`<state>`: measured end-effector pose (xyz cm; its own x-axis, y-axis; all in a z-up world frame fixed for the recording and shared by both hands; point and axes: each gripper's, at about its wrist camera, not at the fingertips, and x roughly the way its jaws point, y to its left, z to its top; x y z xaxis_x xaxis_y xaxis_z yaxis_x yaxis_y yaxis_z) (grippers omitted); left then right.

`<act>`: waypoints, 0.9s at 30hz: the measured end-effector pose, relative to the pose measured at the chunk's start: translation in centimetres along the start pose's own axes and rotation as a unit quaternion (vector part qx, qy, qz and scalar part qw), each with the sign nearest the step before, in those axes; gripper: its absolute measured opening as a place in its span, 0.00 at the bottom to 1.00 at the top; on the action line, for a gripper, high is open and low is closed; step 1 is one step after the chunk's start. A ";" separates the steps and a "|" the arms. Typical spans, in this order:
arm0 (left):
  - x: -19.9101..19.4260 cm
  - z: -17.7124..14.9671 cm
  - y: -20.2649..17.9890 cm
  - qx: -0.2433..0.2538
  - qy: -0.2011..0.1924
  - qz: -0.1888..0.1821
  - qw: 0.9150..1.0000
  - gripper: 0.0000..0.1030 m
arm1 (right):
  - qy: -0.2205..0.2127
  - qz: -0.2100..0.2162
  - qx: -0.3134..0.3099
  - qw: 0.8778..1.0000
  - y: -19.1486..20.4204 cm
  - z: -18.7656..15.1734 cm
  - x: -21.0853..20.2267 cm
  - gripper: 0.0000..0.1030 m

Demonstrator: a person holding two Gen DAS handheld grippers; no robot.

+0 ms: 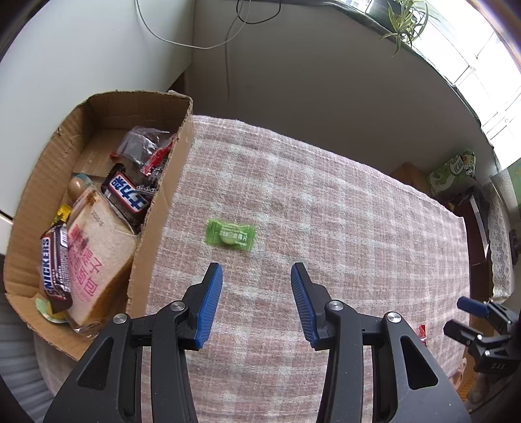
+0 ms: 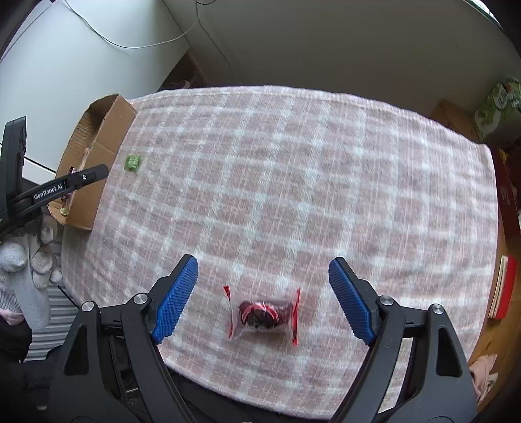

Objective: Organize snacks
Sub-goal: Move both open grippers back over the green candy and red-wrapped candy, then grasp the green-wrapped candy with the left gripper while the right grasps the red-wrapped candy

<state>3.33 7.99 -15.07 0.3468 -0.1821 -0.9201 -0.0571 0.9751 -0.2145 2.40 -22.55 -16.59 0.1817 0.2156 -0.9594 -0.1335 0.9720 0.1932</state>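
A green wrapped candy (image 1: 230,234) lies on the checked cloth just ahead of my open, empty left gripper (image 1: 257,276); it also shows small in the right wrist view (image 2: 133,162). A clear packet with red edges and a dark snack (image 2: 263,314) lies on the cloth between the fingers of my open right gripper (image 2: 263,270), apart from both pads. A cardboard box (image 1: 162,208) at the left holds Snickers bars (image 1: 56,264), a bread packet (image 1: 97,260) and other snacks. The right gripper also shows in the left wrist view (image 1: 469,312).
The pink checked cloth (image 2: 293,182) covers the table. A green carton (image 1: 451,172) stands beyond the far right edge. Cables hang on the wall behind. A plant (image 1: 405,19) sits on the window sill. Books lie on the floor at the right (image 2: 503,286).
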 end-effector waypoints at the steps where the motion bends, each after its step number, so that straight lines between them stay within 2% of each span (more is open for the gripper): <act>1: 0.2 -0.2 -0.1 0.000 0.002 -0.001 1.000 0.41 | 0.005 0.001 0.010 1.000 -0.4 -0.8 0.1 0.83; 4: 0.6 -0.5 -0.3 -0.002 0.008 -0.004 1.000 0.41 | 0.019 0.002 0.038 0.999 -1.3 -3.0 0.6 0.83; 8: 1.1 -1.0 -0.8 0.000 0.018 -0.012 1.000 0.41 | 0.048 0.038 0.078 0.995 -2.2 -4.9 1.9 0.82; 11: 1.4 -1.3 -1.2 0.006 0.022 -0.013 1.000 0.41 | 0.057 0.066 0.105 0.991 -2.4 -5.0 2.8 0.78; 16: 1.5 -1.4 -1.3 0.004 0.025 -0.012 1.000 0.41 | 0.065 0.082 0.136 0.985 -2.3 -4.2 4.2 0.77; 18: 1.5 -1.5 -1.2 0.001 0.024 -0.012 1.000 0.41 | 0.070 0.089 0.145 0.983 -2.1 -4.0 4.9 0.74; 22: 1.7 -1.8 -0.6 -0.009 0.029 -0.015 0.999 0.41 | 0.067 0.081 0.149 0.983 -1.8 -3.3 5.9 0.72; 27: 2.0 -1.6 -0.2 -0.017 0.031 -0.015 0.999 0.41 | 0.053 0.051 0.124 0.990 -0.9 -1.8 6.5 0.62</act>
<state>2.48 7.23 -17.36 0.2910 -0.2206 -0.9310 -0.0787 0.9642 -0.2531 1.96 -22.21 -23.36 0.0753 0.3164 -0.9456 0.0988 0.9413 0.3228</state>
